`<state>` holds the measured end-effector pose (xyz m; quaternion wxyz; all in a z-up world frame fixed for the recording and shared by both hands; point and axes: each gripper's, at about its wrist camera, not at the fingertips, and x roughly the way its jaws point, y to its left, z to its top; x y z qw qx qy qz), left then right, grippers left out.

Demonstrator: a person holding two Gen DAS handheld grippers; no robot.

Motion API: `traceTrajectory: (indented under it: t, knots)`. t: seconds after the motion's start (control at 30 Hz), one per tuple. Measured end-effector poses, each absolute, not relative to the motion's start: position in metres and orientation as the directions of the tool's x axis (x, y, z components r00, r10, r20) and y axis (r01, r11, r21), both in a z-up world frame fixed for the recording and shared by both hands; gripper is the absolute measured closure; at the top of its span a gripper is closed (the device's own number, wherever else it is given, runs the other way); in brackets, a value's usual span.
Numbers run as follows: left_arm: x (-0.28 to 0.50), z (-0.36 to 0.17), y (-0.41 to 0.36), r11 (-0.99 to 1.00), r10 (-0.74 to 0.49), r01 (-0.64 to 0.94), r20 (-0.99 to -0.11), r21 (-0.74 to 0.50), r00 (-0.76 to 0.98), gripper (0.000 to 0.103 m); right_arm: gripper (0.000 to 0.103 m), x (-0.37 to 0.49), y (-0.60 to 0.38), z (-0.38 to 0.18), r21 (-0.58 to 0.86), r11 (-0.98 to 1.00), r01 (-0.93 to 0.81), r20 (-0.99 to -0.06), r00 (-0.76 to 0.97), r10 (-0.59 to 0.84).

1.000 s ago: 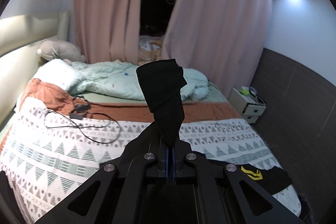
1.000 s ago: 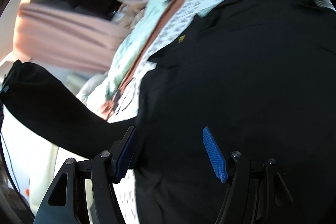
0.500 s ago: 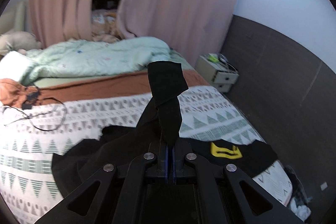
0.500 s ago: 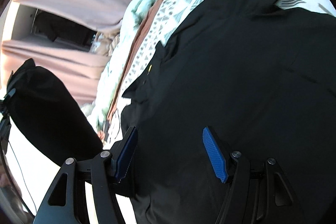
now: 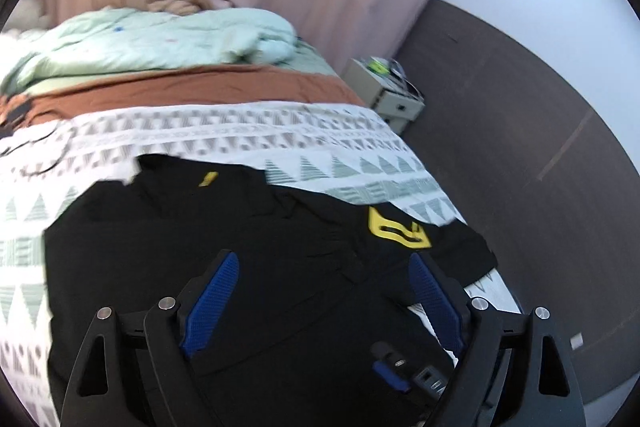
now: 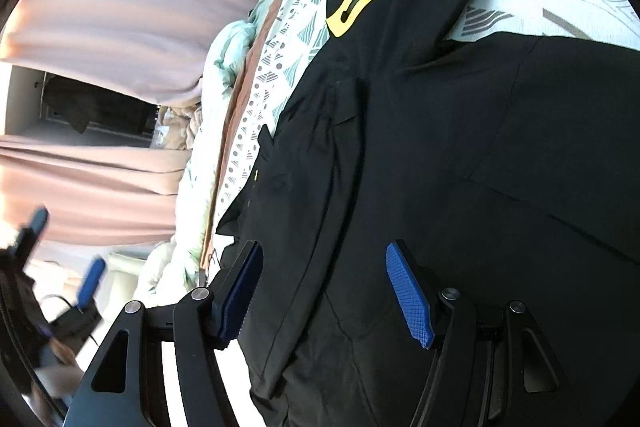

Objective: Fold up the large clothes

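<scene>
Both claws are gaping wide, gripping nothing: left gripper and right gripper are hovering over the black garment, its yellow logo at two o'clock.

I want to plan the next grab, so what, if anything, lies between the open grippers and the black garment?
Nothing visible does. The left hand-held gripper and the right hand-held gripper both stand open directly over the black garment, which lies spread on the patterned bedspread with only bare cloth between the fingers.
</scene>
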<state>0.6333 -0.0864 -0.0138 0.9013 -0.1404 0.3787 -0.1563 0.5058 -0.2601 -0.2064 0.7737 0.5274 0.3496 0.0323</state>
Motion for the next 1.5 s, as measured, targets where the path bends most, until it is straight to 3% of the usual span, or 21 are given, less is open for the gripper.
traceTrajectory:
  t: [0.4,0.67,0.8,0.93,1.13,1.27,1.3,1.37,1.5]
  knots:
    - [0.530,-0.052,0.035,0.929,-0.089,-0.161,-0.622,-0.334,0.778,0.016,0.038,0.510,-0.259,-0.198,0.822,0.495,0.280,-0.511,0.747,0.426]
    - [0.508,-0.091,0.100,0.831,-0.037,-0.331,-0.638,-0.447,0.769,0.016,0.038,0.521,-0.255,-0.191,0.813,0.539,0.222,-0.495,0.750,0.438]
    - [0.498,-0.101,0.114,0.831,0.013,-0.367,-0.644,-0.419,0.765,0.016,0.038,0.532,-0.251,-0.188,0.775,0.605,0.181,-0.503,0.757,0.418]
    - [0.499,-0.119,0.128,0.816,0.017,-0.401,-0.677,-0.416,0.736,0.037,0.038,0.540,-0.256,-0.195,0.745,0.643,0.179,-0.524,0.753,0.397]
    - [0.509,-0.159,0.145,0.804,0.057,-0.481,-0.761,-0.348,0.647,0.059,0.038,0.550,-0.269,-0.205,0.718,0.669,0.192,-0.547,0.750,0.371]
    - [0.517,-0.179,0.146,0.812,0.087,-0.507,-0.799,-0.290,0.595,0.066,0.039,0.561,-0.272,-0.211,0.711,0.674,0.200,-0.555,0.749,0.362]
    - [0.518,-0.183,0.145,0.811,0.100,-0.517,-0.807,-0.273,0.583,0.071,0.044,0.564,-0.272,-0.214,0.710,0.675,0.201,-0.557,0.747,0.362]
    - [0.521,-0.187,0.145,0.812,0.109,-0.524,-0.816,-0.256,0.568,0.072,0.050,0.573,-0.273,-0.221,0.709,0.674,0.208,-0.566,0.737,0.368]
    - [0.524,-0.192,0.144,0.818,0.112,-0.525,-0.830,-0.236,0.546,0.072,0.053,0.590,-0.273,-0.234,0.693,0.680,0.239,-0.600,0.715,0.360]
